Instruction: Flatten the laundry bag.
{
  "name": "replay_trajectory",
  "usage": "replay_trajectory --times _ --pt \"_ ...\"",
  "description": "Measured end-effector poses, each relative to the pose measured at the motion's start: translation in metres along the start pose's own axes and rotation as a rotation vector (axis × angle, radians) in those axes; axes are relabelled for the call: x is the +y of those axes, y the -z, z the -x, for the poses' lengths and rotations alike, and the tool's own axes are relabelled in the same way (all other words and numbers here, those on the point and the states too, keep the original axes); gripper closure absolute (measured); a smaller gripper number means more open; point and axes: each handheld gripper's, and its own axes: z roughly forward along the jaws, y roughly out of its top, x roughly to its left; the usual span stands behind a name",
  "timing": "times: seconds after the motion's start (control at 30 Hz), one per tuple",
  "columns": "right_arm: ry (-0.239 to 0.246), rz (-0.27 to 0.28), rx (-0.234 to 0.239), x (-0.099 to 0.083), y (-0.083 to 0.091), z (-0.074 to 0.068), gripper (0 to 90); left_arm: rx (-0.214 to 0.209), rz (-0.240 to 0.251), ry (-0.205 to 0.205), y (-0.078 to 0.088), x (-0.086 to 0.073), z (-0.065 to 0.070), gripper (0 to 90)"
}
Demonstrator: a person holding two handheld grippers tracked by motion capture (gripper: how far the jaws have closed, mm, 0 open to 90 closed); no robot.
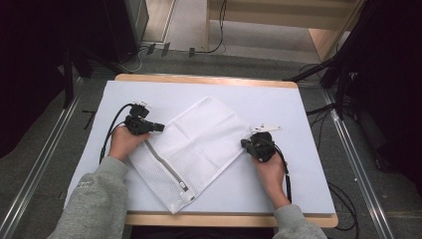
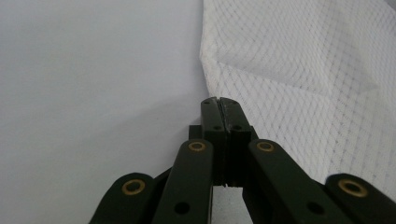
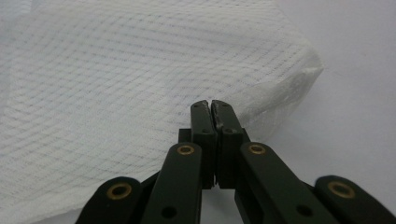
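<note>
One mesh bag (image 1: 191, 149), two tools, one table (image 1: 298, 109).

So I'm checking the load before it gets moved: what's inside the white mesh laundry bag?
The mesh laundry bag lies flat on the white table, with no bulge. Its weave hides whatever thin might be inside.

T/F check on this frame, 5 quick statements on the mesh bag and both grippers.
1. The white mesh laundry bag lies flat on the table. True.
2. The left gripper has its jaws wide open. False: they are shut, at the bag's edge.
3. The right gripper is shut at a bag corner. True.
4. The bag's zipper runs along the side nearer the right gripper. False: it is on the left gripper's side.
5. A bottle stands on the bag. False: nothing rests on it.
</note>
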Motion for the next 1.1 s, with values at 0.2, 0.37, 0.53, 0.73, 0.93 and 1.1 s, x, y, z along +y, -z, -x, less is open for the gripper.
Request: replay_trajectory --times 0.2,0.37,0.53,0.73,0.93,1.1 --pt "-0.004 -0.012 0.024 0.008 -0.003 0.010 90.0 0.001 0.015 0.032 0.012 -0.011 0.005 90.0" --pt "0.001 -0.024 0.029 0.018 -0.011 0.020 90.0 -0.004 0.029 0.051 0.025 -0.026 0.015 90.0" --pt "0.001 -0.022 0.044 0.034 -0.020 0.032 90.0 -0.006 0.034 0.052 0.029 -0.037 0.026 90.0" --pt "-0.002 -0.041 0.067 0.047 -0.035 0.038 90.0 0.018 0.037 0.045 0.036 -0.051 0.038 90.0" --pt "0.035 -0.052 0.099 0.064 -0.051 0.036 90.0 0.013 0.053 0.077 0.045 -0.067 0.045 90.0" --pt "0.053 -0.038 0.115 0.077 -0.065 0.033 90.0 0.025 0.042 0.083 0.046 -0.078 0.054 90.0"
